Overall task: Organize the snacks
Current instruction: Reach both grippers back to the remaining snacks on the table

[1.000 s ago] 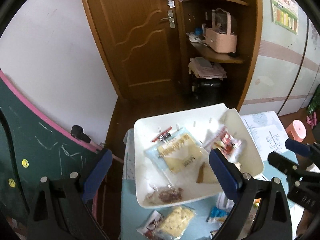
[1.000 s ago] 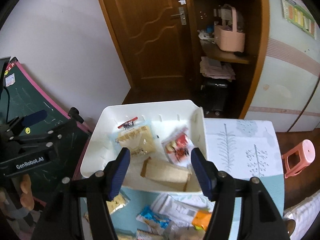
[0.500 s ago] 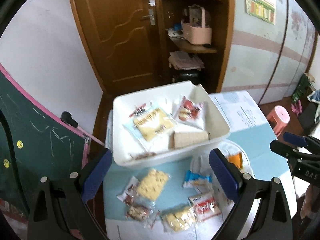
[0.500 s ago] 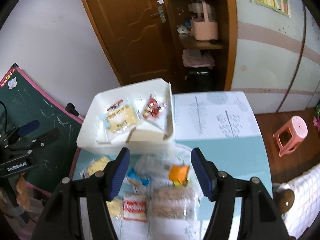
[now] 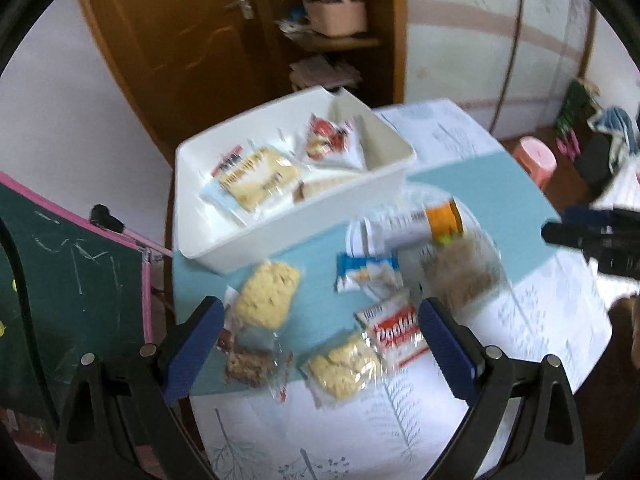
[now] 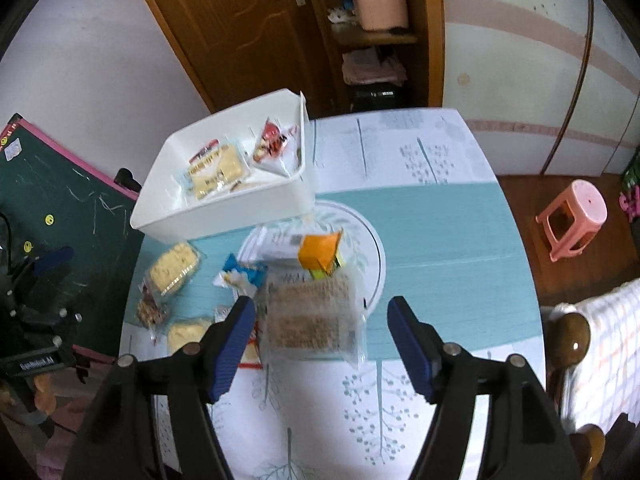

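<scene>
A white bin [image 5: 224, 240] [image 6: 224, 216] at the table's far left holds a few snack packs, among them a yellow cracker pack [image 5: 256, 178] and a red pack [image 5: 330, 142]. Loose snacks lie in front of it: a yellow biscuit pack [image 5: 266, 294], a blue-white pack [image 5: 366, 270], a red cookie pack [image 5: 396, 334], an orange-topped pack [image 6: 320, 254] and a large clear pack of brown bars [image 6: 310, 316]. My left gripper [image 5: 318, 350] is open above the packs. My right gripper [image 6: 322, 346] is open, just in front of the brown bar pack.
The round table has a teal and white cloth [image 6: 440, 232]. A green chalkboard [image 5: 68, 280] stands at its left. A brown door [image 6: 240, 20] and shelves are behind. A pink stool [image 6: 576, 216] and a chair [image 6: 572, 340] stand at the right.
Both grippers have pulled back from the bin toward the near side of the table. The loose packs now fill the middle of both views. Both stay open.
</scene>
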A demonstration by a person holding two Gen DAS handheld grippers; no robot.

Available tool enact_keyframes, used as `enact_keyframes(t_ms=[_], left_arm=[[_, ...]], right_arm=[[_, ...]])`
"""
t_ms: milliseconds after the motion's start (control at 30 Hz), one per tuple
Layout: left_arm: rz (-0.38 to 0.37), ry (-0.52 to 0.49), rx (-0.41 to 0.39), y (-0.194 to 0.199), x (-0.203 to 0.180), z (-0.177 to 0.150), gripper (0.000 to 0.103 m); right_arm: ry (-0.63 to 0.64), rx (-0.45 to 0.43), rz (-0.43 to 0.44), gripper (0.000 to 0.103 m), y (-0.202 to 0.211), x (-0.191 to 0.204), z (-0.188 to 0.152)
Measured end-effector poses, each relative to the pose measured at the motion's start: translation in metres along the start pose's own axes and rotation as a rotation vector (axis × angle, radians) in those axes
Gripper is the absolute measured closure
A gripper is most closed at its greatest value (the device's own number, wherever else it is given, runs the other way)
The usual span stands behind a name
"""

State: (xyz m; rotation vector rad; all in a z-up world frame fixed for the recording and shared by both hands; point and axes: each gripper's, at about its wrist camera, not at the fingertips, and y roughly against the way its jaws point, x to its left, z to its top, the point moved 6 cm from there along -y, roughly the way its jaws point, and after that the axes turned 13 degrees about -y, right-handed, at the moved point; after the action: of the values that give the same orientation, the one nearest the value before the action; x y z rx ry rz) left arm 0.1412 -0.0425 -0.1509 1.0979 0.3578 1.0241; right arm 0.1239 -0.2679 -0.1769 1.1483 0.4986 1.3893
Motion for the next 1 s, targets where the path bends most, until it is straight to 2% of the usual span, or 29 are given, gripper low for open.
enact_keyframes(t_ms=[167,333,567,767,1000], left_arm=[[-0.052,-0.045,0.064,-0.024,-0.014,-0.025,0.006],[-0.097,-0.09,0.126,-0.05,-0.026,-0.047,0.006],[-0.143,-0.199,0.191,-0.081,-0.046,-0.066,0.006],[-0.155,-0.292,0.247,-0.109,-0.056,-0.076,0.006],[-0.187,-0.319,0.281,-0.137,-0.06,-0.078,0.006]], right_arm=[[-0.012,0.05,-0.013,0.025,-0.013,-0.011,-0.016],[-0.013,0.092,-0.028,0.022,-0.032,-0.018,-0.032],[-0.001,0.092,0.002,0.003,-0.048,-0.012,-0.044],[-0.001,0.115,-0.002,0.002,-0.072,-0.006,-0.044],[0.012,0.145,-0.04,0.002,-0.107,-0.003,-0.04]])
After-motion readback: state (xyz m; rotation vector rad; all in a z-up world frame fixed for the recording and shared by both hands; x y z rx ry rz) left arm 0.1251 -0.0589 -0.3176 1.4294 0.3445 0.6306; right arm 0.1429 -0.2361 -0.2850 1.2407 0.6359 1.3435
